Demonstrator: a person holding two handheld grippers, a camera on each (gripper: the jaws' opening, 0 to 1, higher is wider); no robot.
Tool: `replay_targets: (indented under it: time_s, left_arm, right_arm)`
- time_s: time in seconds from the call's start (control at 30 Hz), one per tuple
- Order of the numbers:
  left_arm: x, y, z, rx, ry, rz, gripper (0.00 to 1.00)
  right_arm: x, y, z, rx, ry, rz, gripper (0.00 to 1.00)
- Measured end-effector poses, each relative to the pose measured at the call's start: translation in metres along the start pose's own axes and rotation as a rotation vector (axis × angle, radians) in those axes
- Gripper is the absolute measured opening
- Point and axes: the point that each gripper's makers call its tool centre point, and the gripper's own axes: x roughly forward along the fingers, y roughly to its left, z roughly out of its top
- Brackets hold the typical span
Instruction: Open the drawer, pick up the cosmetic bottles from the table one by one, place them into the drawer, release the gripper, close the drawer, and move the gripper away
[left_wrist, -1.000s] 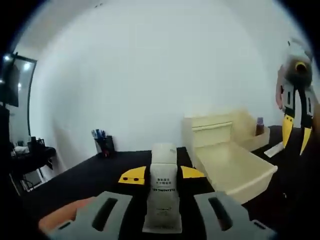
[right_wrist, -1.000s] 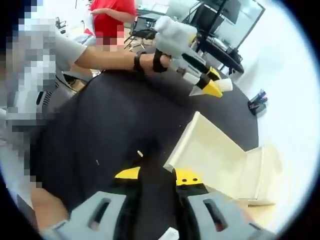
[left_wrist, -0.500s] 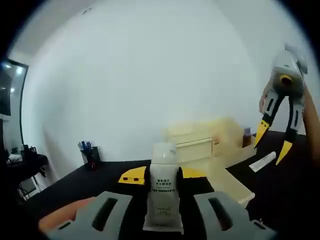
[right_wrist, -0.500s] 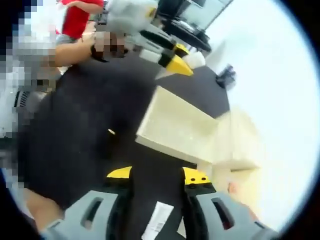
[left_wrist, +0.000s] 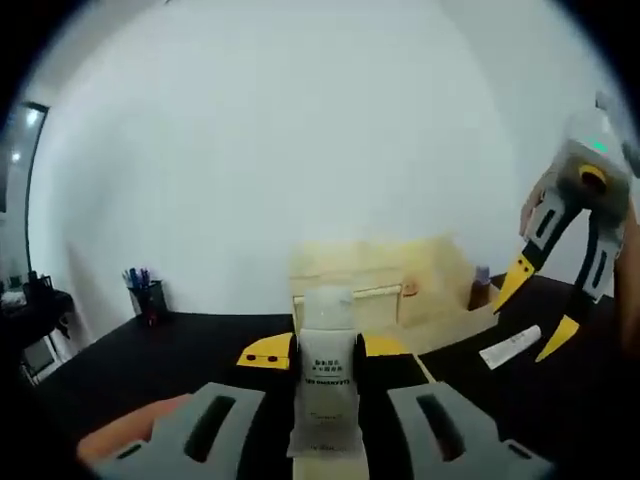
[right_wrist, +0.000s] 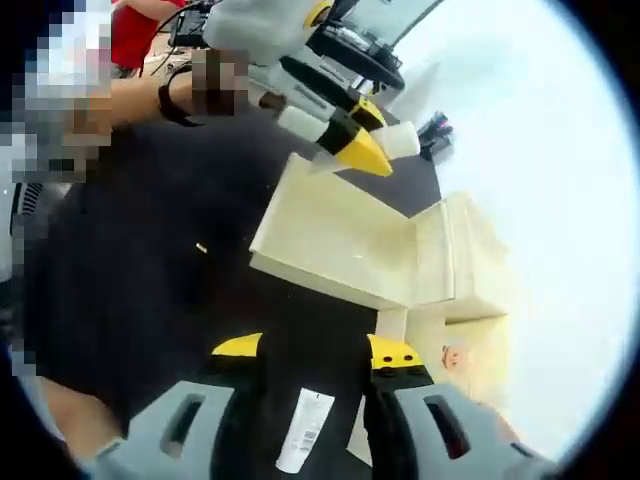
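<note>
Black table (right_wrist: 150, 300), open drawer (right_wrist: 330, 235) mid-surface.

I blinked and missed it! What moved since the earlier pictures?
The left claw carried its white tube from beside the open drawer to above it. The right claw came over the white tube lying on the table. The drawer stayed open; the left claw kept its grip.
</note>
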Motion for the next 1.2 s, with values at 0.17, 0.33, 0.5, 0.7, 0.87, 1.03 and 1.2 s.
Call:
replay_targets:
  time_s: [0.17,0.33,0.5,0.7,0.87,1.03,1.2]
  left_arm:
    - [0.01,-0.009,-0.014,-0.01,0.043,-0.004,0.21]
    - [0.018,-0.016,-0.032,-0.009,0.097,0.0,0.19]
    - [0.028,-0.015,-0.052,0.012,0.16,0.012,0.19]
    - [0.035,-0.01,-0.066,0.027,0.216,0.033,0.19]
    - [0.041,-0.009,-0.069,0.042,0.243,0.051,0.19]
    - [0.05,-0.008,-0.077,0.047,0.281,0.065,0.19]
    - [0.058,-0.007,-0.085,0.043,0.328,0.071,0.19]
  right_arm:
    - [0.004,-0.005,-0.007,0.013,0.025,-0.002,0.33]
    - [0.006,-0.003,-0.007,0.016,0.032,0.004,0.33]
    - [0.007,0.003,-0.006,-0.001,0.024,0.024,0.32]
    - [0.008,0.003,-0.002,-0.005,0.012,0.034,0.32]
    - [0.011,0.003,-0.005,-0.004,0.021,0.037,0.32]
    - [0.01,0.002,-0.004,-0.007,0.011,0.045,0.32]
    - [0.01,0.002,-0.004,-0.015,0.002,0.052,0.31]
